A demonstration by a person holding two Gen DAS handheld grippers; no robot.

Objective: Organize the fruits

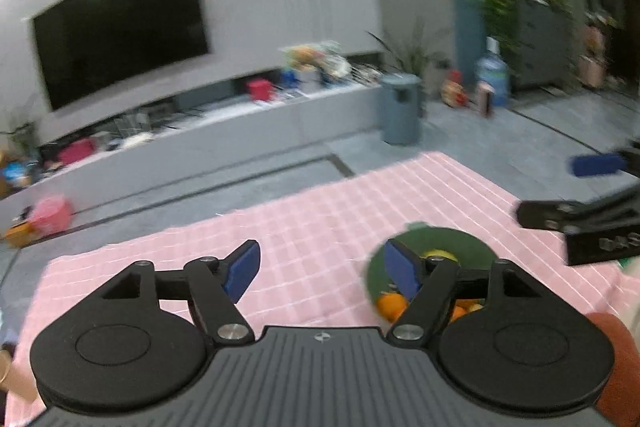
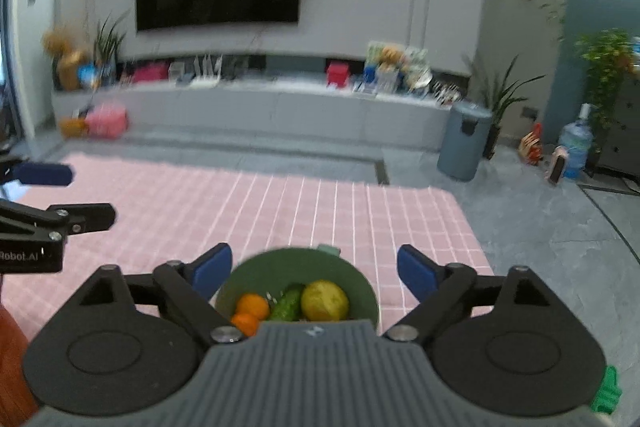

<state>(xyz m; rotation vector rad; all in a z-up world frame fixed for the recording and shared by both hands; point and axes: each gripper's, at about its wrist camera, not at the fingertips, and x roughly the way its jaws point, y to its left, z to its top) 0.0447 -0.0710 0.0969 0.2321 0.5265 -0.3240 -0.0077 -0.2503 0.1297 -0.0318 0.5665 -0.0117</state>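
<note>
A green bowl (image 2: pixel 352 279) stands on the pink checked cloth (image 2: pixel 280 211), just below my right gripper (image 2: pixel 314 273). Inside it lie two oranges (image 2: pixel 253 306), a green cucumber (image 2: pixel 286 303) and a yellow lemon (image 2: pixel 325 301). My right gripper is open above the bowl, with nothing between its blue pads. In the left wrist view the same bowl (image 1: pixel 452 243) shows behind the right finger, with an orange (image 1: pixel 392 307) at its rim. My left gripper (image 1: pixel 322 269) hangs open over bare cloth, left of the bowl. The right gripper's fingers (image 1: pixel 596 165) reach in from the right edge.
The cloth covers a low table whose far edge (image 2: pixel 256 171) drops to a grey tiled floor. Beyond stand a long TV bench (image 2: pixel 248 107) with clutter, a grey bin (image 2: pixel 464 141) and a water bottle (image 2: pixel 574 147). A small green object (image 2: pixel 606 395) sits at the lower right.
</note>
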